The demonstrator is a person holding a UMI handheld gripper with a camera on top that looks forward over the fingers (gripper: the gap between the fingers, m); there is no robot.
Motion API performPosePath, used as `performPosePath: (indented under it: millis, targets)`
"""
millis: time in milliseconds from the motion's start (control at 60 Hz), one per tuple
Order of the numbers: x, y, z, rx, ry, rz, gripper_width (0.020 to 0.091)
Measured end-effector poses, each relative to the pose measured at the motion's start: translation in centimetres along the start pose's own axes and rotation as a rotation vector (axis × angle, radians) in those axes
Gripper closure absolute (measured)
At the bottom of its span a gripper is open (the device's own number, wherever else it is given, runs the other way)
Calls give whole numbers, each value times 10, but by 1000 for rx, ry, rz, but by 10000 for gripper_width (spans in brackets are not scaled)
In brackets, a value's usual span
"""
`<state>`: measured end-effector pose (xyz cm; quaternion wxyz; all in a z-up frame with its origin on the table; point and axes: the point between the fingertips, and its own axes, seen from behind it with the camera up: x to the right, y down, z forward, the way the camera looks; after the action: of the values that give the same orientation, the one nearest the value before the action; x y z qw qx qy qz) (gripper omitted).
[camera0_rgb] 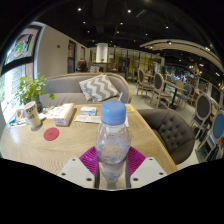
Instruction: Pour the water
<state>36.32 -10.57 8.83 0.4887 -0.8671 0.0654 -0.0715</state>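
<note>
The bottle, clear plastic with a pale blue cap, stands upright right between the fingers, and the claw is clamped on it, both purple pads pressing its lower sides. Its base is hidden down between the fingers, so whether it rests on the worktop cannot be told. Beyond it the round wooden worktop spreads out, and on the far left there is a red coaster, flat on the wood. Further back stands a white mug, near a leafy plant by the window. A tissue box sits towards the middle, with a book or magazine just beside it. Behind the worktop, a grey sofa carries a zigzag cushion, and a dark tufted armchair sits on the right.
</note>
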Motion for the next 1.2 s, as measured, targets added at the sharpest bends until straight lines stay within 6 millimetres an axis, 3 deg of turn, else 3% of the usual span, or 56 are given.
performPosePath:
  millis: [133, 300, 433, 533, 667, 800, 917, 1133, 1200]
  targets:
    - [-6, -29, -3, 10, 54, -37, 757]
    - [-26, -105, -6, 60, 176, -186, 758]
    - [-64, -170, -1, 115, 295, -387, 757]
    - [-108, -211, 7, 140, 368, -554, 756]
    - [-169, -246, 22, 142, 439, -830, 756]
    - [-235, -266, 43, 176, 466, -1149, 757]
    - [-281, -264, 70, 194, 487, -1422, 759]
    - [-328, -232, 114, 146, 495, -1858, 757]
    - [-329, -221, 123, 116, 479, -1925, 756]
